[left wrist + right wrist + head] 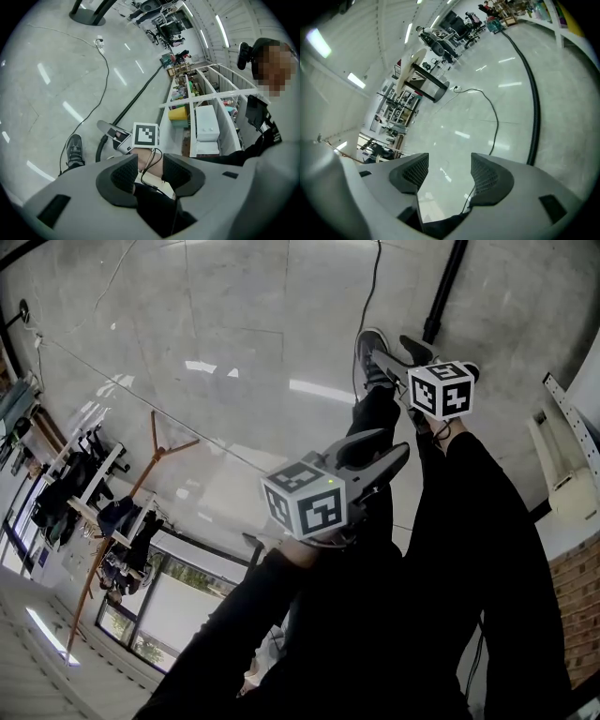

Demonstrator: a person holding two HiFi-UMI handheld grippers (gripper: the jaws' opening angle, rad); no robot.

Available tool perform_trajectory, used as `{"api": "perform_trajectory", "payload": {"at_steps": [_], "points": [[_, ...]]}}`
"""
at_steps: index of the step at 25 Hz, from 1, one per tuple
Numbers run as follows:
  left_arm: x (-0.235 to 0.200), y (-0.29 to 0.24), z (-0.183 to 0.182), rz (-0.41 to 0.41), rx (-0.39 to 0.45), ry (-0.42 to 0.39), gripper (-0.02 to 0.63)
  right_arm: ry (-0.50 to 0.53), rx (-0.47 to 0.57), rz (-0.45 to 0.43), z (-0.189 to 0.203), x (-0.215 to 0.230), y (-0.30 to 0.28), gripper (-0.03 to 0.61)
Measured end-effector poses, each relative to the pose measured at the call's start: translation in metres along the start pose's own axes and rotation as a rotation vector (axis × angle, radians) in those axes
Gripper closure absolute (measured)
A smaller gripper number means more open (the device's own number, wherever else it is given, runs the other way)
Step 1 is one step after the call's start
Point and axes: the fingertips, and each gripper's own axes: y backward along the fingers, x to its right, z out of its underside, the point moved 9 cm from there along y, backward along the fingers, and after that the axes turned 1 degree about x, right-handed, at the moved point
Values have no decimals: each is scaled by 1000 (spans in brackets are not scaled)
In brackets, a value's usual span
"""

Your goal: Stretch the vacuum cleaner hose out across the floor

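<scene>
1. Grey plastic jaws of your left gripper stand apart, clamping nothing.
2. On your right gripper the jaws are parted too, with only pale polished floor showing between them.
3. Your black ribbed vacuum cleaner hose lies on that floor right of the right gripper, running away in a long curve, outside both tools' jaws.

Left tongs and right tongs both nose-down, jaws apart and empty.
</scene>
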Motion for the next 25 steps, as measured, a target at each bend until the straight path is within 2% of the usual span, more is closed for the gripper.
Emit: {"api": "perform_trajectory", "payload": {"at_steps": [3,7,13,17,20,25], "points": [[1,5,-1,1,10,-11,431,-15,-7,-59,-3,-13,-1,305],[7,10,2,7,-1,-53,431,-73,-14,-81,7,-19,22,319],[45,15,0,21,-56,-225,431,-155,3,-62,28,-34,86,419],[88,30,-9,37,-66,-343,431,-134,54,-84,13,-71,140,487],[135,49,-26,24,-38,-529,434,-99,141,-80,-17,-102,191,513],[240,99,-28,-62,42,-975,537,-27,234,-10,-46,-167,306,523]]}}
